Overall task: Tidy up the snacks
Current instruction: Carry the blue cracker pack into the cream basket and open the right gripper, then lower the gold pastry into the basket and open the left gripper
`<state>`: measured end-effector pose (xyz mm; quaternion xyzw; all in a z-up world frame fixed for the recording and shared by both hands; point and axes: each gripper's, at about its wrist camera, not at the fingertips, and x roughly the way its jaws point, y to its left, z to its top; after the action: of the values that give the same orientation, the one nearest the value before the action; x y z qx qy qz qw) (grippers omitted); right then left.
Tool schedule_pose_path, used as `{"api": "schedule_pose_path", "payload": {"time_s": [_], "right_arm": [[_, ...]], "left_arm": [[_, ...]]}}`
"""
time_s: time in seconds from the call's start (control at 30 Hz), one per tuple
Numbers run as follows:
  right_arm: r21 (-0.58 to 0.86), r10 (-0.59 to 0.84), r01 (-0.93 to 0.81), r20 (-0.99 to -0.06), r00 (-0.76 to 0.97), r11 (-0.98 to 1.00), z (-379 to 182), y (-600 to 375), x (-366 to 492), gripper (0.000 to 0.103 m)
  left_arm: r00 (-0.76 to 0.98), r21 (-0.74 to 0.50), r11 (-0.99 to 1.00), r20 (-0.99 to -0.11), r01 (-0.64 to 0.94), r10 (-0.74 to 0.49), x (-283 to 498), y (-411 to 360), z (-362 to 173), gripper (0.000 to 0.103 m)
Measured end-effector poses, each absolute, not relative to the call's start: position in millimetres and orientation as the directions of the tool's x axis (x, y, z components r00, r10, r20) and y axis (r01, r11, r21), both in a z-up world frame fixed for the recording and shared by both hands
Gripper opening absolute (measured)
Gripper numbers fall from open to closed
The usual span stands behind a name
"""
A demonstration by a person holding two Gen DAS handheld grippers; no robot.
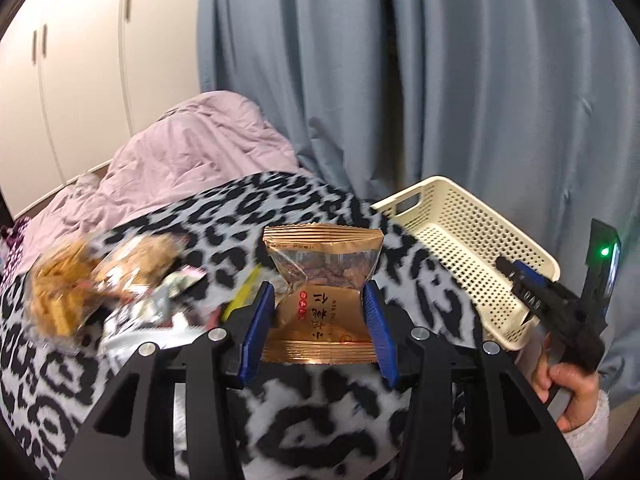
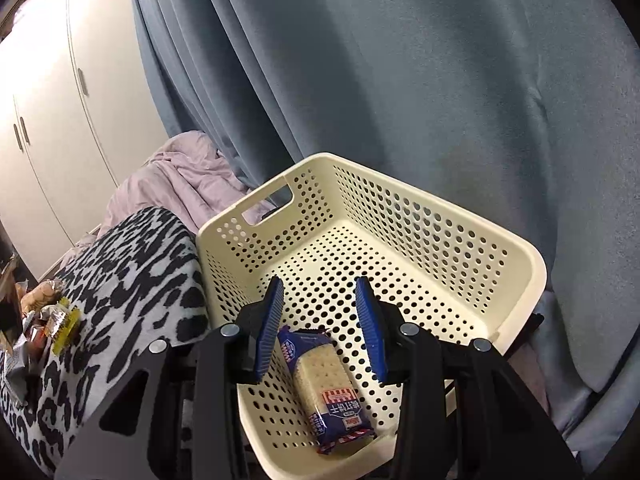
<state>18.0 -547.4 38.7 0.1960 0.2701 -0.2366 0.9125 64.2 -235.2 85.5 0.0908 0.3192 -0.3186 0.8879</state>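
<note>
The left gripper (image 1: pixel 320 292) pinches a crinkled copper-foil snack packet (image 1: pixel 322 276) above the leopard-print blanket (image 1: pixel 320 420); the right gripper (image 2: pixel 320 320) hangs unclenched over a cracker pack (image 2: pixel 326 384) in the perforated cream plastic basket (image 2: pixel 420 248).

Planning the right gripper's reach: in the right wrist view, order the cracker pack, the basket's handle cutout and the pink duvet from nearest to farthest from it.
From the right gripper:
1. Cracker pack, just below the fingers in the basket.
2. Handle cutout, far-left basket wall.
3. Pink duvet, beyond the basket, left.
</note>
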Motion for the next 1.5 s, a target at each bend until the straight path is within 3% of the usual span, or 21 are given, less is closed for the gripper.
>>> {"api": "schedule_pose_path", "payload": {"time_s": [0.77,0.8,0.83,0.9,1.07,1.13,1.27,1.5], "right_arm": [[0.249,-0.335,0.568,-0.600,0.726,0.785,27.7,-564.8,3.5,0.044],[0.250,-0.335,0.569,-0.601,0.726,0.784,27.0,-565.9,2.9,0.044],[0.251,-0.335,0.570,-0.602,0.725,0.783,26.7,-566.8,3.4,0.044],[0.252,-0.334,0.571,-0.604,0.724,0.782,25.4,-568.4,4.2,0.044],[0.256,-0.332,0.570,-0.603,0.726,0.780,24.1,-568.7,8.1,0.044],[0.259,-0.330,0.567,-0.600,0.729,0.782,24.3,-566.8,10.1,0.052],[0.247,-0.335,0.557,-0.588,0.737,0.793,29.1,-558.9,12.6,0.053],[0.245,-0.334,0.530,-0.550,0.766,0.812,42.6,-545.5,15.5,0.053]], "left_arm": [[0.344,-0.160,0.568,-0.654,0.807,-0.673,85.4,-418.2,67.9,0.048],[0.342,-0.160,0.564,-0.652,0.810,-0.676,85.5,-421.7,67.8,0.056],[0.345,-0.156,0.564,-0.651,0.811,-0.676,85.3,-425.3,67.8,0.078],[0.375,-0.150,0.584,-0.635,0.798,-0.676,85.8,-423.6,69.1,0.092],[0.397,-0.162,0.617,-0.637,0.770,-0.661,92.5,-408.3,70.5,0.093],[0.419,-0.163,0.643,-0.636,0.748,-0.649,96.1,-399.0,70.9,0.098],[0.446,-0.189,0.692,-0.641,0.696,-0.624,103.8,-378.6,71.6,0.098],[0.335,-0.328,0.677,-0.678,0.659,-0.654,111.1,-352.6,67.6,0.098]]}}
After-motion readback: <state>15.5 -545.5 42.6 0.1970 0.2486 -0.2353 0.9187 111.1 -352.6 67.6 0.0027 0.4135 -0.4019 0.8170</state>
